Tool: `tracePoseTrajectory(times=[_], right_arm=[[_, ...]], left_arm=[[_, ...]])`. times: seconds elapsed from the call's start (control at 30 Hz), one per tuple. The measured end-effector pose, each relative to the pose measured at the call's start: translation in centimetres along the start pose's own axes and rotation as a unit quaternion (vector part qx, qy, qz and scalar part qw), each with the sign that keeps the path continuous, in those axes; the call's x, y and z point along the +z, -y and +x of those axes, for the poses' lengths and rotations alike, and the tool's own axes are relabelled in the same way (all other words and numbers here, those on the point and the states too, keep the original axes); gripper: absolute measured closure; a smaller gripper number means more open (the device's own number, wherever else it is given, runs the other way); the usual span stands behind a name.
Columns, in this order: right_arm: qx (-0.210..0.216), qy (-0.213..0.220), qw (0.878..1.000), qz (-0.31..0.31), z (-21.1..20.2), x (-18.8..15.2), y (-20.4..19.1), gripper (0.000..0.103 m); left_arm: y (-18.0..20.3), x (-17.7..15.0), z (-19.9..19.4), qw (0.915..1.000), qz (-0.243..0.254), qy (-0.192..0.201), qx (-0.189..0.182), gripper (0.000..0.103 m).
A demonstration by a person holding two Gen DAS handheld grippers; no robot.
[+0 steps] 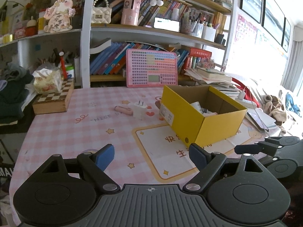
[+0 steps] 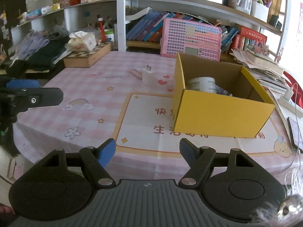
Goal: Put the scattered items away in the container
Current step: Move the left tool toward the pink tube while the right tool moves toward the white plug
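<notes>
An open yellow cardboard box [image 1: 214, 127] [image 2: 223, 111] stands on the pink checked tablecloth, with a roll of patterned tape [image 2: 203, 84] and other small items inside. To its left lie a white plug charger [image 1: 140, 109] [image 2: 148, 74] and a small pink tube [image 1: 123, 109] [image 2: 136, 72], touching each other. My left gripper [image 1: 151, 156] is open and empty over the near table edge, well short of both items. My right gripper [image 2: 147, 150] is open and empty too, in front of the box. Each gripper's finger shows at the other view's side edge.
A wooden chessboard box [image 1: 54, 100] with a tissue pack on it sits at the far left. A pink keyboard toy [image 1: 151, 68] leans on the bookshelf behind the table. Stacked books, a power strip [image 2: 289, 102] and a phone [image 2: 294, 132] crowd the right side.
</notes>
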State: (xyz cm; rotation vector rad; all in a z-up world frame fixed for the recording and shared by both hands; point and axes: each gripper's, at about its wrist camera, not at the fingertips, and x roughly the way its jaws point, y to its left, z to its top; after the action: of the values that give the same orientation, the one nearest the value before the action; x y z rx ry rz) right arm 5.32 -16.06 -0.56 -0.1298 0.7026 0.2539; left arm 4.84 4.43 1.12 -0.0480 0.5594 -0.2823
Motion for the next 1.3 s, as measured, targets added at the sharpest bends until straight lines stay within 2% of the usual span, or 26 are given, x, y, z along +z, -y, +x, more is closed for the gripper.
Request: tracePoseTrajectory(times=[0.3, 0.6, 1.3], right_arm=[[0.0, -0.002, 1.0, -0.002, 0.1, 0.1, -0.2, 0.03], [0.009, 0.002, 1.0, -0.015, 0.7, 0.8, -1.6, 0.036], [0.035, -0.001, 0.998, -0.042, 3.1, 2.6, -3.1, 0.037]], left_arm=[[-0.1, -0.1, -0.1, 1.0, -0.003, 0.0, 0.003, 0.015], [-1.4, -0.2, -0.6, 0.9998, -0.012, 0.004, 0.014, 0.015], [-3.5, 0.0, 0.1, 0.999, -0.029, -0.003, 0.035, 0.015]])
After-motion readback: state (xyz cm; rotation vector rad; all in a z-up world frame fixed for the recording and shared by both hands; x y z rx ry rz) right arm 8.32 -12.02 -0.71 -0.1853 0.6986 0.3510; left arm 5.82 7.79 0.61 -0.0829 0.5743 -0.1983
